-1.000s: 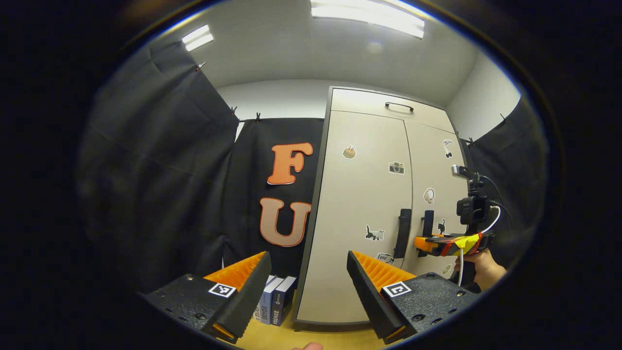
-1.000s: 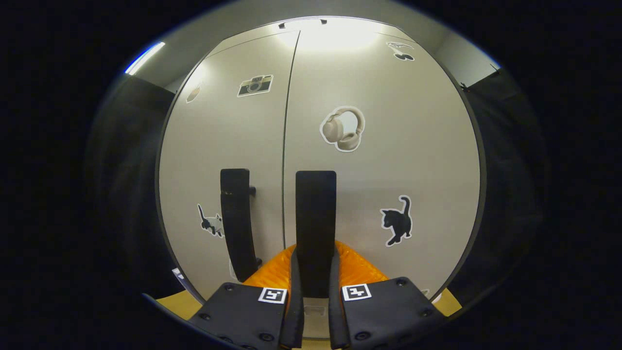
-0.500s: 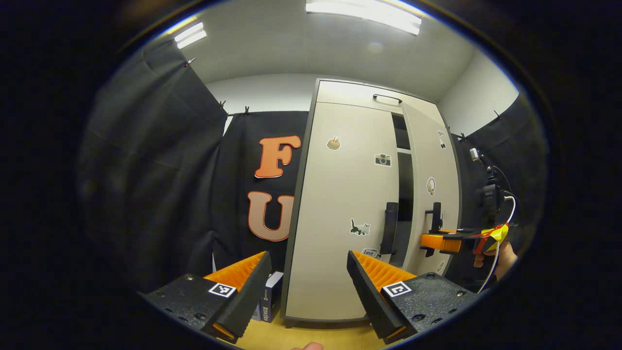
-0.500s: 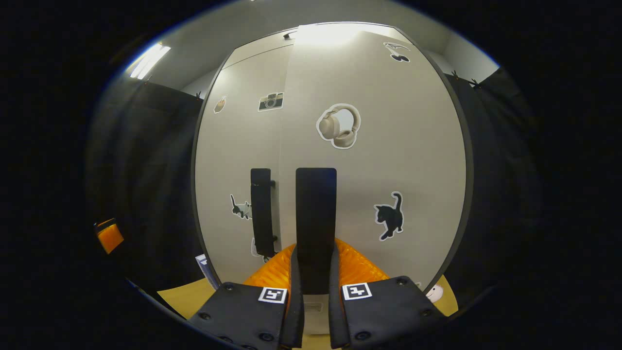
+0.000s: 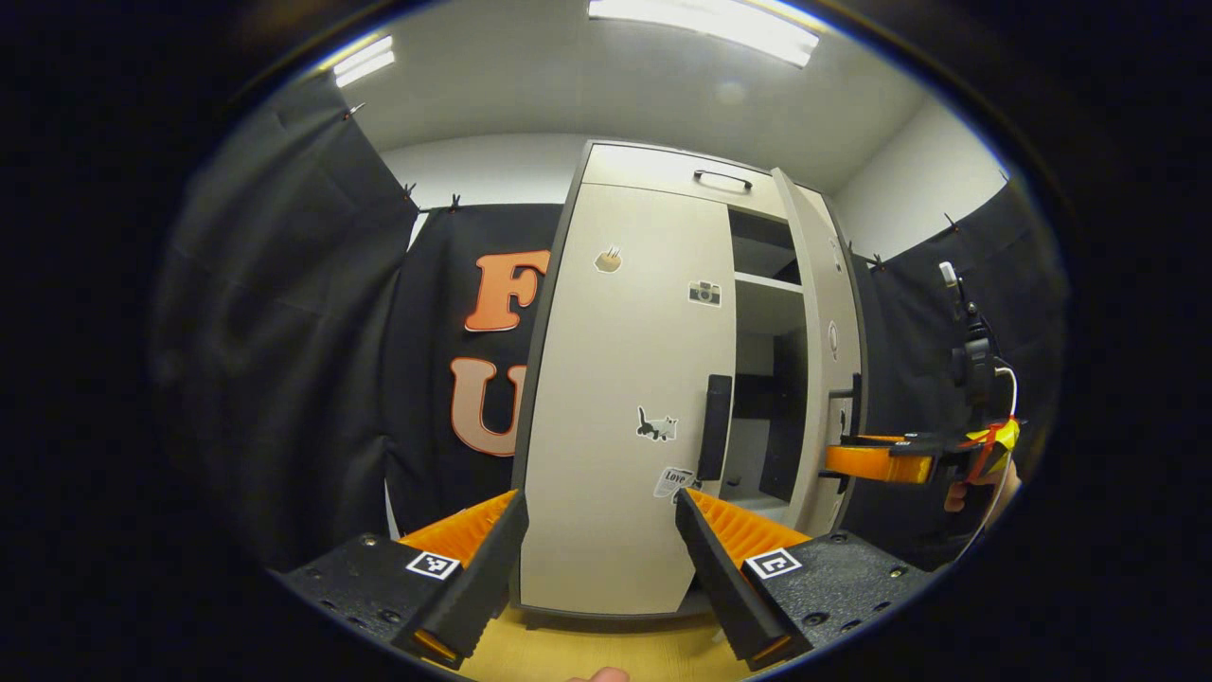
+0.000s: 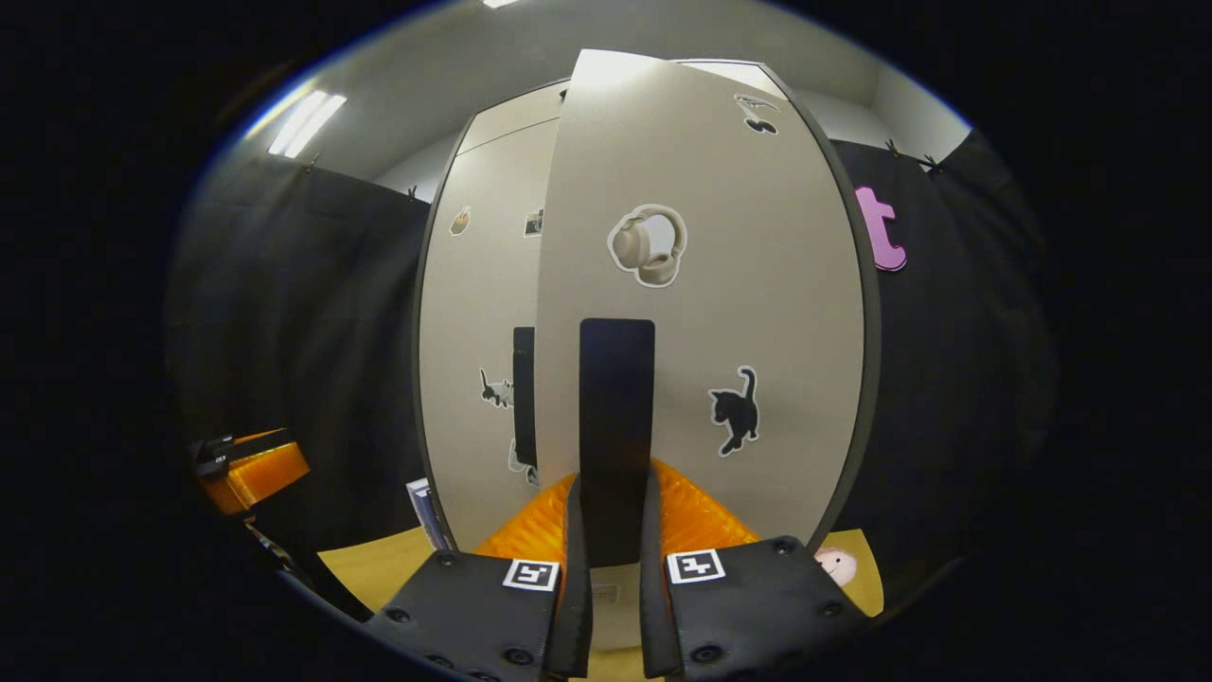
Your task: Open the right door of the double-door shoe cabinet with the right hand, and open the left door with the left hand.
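Observation:
The beige shoe cabinet has its left door (image 5: 625, 379) closed, with a dark vertical handle (image 5: 717, 426) at its inner edge. The right door (image 5: 831, 350) stands swung out, showing shelves (image 5: 765, 282) inside. My left gripper (image 5: 599, 502) is open and short of the left door, holding nothing. In the right gripper view, my right gripper (image 6: 615, 493) is shut on the right door's handle (image 6: 616, 407), with the door (image 6: 757, 284) close ahead. The left door (image 6: 473, 332) and its handle (image 6: 524, 393) lie behind it. The right gripper (image 5: 843, 461) also appears at the open door's edge.
A flap with a handle (image 5: 721, 177) tops the cabinet. The floor (image 5: 587, 654) is light wood. A book (image 6: 423, 507) stands by the cabinet's foot, and a small pink round thing (image 6: 835, 564) lies on the floor beside the open door. Black cloth walls hang on both sides.
The right door has swung from closed to well open, pulled by my right gripper on its handle. My left gripper stays open and has turned more toward the left door.

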Demonstrator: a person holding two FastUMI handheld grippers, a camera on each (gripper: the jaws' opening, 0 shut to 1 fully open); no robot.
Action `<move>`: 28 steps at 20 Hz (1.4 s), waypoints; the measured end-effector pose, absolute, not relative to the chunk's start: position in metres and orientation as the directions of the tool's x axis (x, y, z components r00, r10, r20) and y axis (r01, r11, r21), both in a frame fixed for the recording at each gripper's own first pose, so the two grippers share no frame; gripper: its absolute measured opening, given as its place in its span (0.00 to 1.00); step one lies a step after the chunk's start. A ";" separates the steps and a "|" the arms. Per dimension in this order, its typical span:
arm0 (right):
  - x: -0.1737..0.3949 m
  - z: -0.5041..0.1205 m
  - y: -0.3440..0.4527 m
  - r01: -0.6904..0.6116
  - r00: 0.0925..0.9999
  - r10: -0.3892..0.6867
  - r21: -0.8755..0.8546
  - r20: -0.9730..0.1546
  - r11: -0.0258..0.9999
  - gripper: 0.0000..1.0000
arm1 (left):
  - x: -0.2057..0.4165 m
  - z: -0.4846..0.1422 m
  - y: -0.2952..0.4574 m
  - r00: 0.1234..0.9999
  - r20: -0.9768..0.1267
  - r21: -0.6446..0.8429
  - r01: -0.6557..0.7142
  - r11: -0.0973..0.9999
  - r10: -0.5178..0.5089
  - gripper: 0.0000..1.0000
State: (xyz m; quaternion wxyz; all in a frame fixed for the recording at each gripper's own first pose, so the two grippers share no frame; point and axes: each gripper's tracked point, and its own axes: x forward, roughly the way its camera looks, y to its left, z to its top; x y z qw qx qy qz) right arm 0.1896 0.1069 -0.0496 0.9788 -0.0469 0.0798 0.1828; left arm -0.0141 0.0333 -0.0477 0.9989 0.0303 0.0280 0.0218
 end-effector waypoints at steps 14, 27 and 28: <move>0.164 -0.043 0.072 -0.380 0.915 0.361 -0.089 -0.181 0.920 0.28 | -0.005 -0.058 0.022 0.998 -0.049 0.047 -0.032 0.998 0.034 0.94; 0.152 -0.039 0.042 -0.313 0.941 0.298 -0.074 -0.159 0.947 0.27 | -0.007 -0.059 0.002 0.999 -0.042 0.034 0.018 0.999 -0.017 0.94; 0.152 -0.039 0.040 -0.309 0.943 0.294 -0.081 -0.156 0.948 0.27 | -0.007 -0.059 0.001 0.999 -0.042 0.040 0.020 0.999 -0.018 0.94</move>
